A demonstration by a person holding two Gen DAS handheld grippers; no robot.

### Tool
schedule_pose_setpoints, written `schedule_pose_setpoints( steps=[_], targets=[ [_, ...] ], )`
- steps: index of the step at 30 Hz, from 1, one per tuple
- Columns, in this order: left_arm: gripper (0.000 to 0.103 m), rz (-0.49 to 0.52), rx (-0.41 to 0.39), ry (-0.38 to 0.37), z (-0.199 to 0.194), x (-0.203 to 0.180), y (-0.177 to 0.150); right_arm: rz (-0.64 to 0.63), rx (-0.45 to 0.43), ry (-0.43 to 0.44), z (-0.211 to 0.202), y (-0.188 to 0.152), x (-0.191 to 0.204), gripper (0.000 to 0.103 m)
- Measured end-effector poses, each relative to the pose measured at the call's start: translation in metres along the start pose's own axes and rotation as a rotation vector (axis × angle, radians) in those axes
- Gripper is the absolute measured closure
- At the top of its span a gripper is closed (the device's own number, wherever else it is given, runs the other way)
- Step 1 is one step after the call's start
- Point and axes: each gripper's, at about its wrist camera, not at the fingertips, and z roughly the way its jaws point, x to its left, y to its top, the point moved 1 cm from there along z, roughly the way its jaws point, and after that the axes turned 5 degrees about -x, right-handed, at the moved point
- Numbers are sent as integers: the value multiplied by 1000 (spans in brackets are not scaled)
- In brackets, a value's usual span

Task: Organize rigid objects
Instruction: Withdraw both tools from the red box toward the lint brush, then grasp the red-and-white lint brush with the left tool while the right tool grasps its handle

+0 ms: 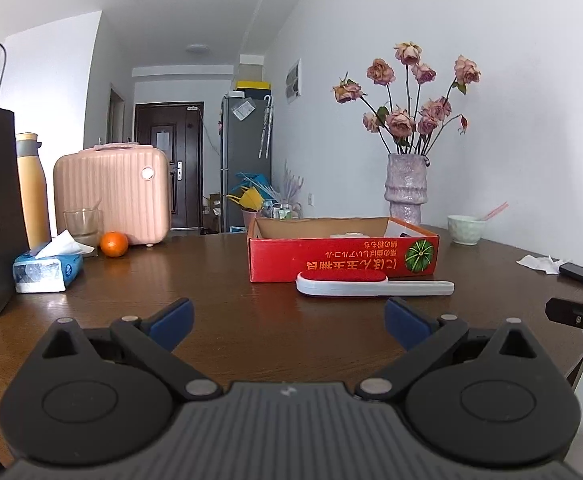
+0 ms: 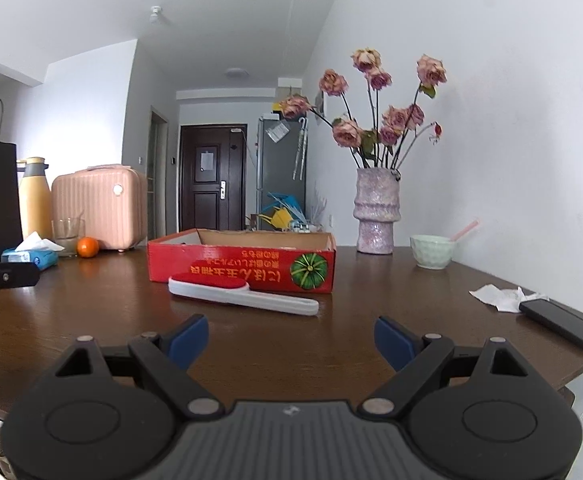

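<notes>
- We see one brush [image 1: 373, 284] in the middle of the frame. It lies flat on the brown bench [image 1: 211, 304], just in front of the red box [image 1: 341, 258].
- The box is open on top. Something pale lies inside, but we cannot tell what it is.
- Our left gripper [image 1: 289, 318] has its jaws wide and holds nothing. Our right gripper [image 2: 291, 338] is the same, wide with nothing in it.
- The brush looks hard and light, made of white plastic with a red top. It should not bend or break when we squeeze it.
- The plastic may be a bit slippery. We think the thin white handle on the right is the best place to grab.
- It lies low on the bench, so the jaws must come down close on both sides of it.
- We count one brush, one box, one orange [image 1: 114, 244], one glass [image 1: 82, 228], one bowl [image 1: 465, 229] and one vase [image 1: 406, 190].
</notes>
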Motion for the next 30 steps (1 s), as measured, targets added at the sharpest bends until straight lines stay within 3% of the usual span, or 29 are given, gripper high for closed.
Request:
schedule_pose_setpoints(
  steps=[5, 10, 12, 16, 18, 19, 23, 28, 30],
  targets=[
    [0, 7, 39, -17, 23, -4, 5, 36, 67, -35, 25, -3, -6, 14],
    [0, -62, 222, -101, 79, 8, 22, 102, 141, -29, 65, 12, -24, 16],
    [0, -94, 286, -110, 109, 14, 33, 107, 175, -31, 86, 21, -29, 24],
    [0, -98, 344, -150, 169, 22, 53, 112, 241, -11, 131, 38, -39, 31],
    [4, -146, 386, -206, 202, 26, 59, 127, 291, -1, 157, 43, -44, 38],
    [10, -173, 404, -213, 217, 29, 60, 149, 313, -3, 170, 44, -48, 46],
    [36, -200, 507, -241, 280, 32, 51, 288, 425, 19, 222, 42, -67, 58],
    [37, -233, 564, -285, 324, 34, 38, 284, 469, 28, 257, 34, -65, 72],
    [40, -257, 578, -309, 332, 37, 33, 290, 492, 45, 265, 29, -63, 74]
  ],
)
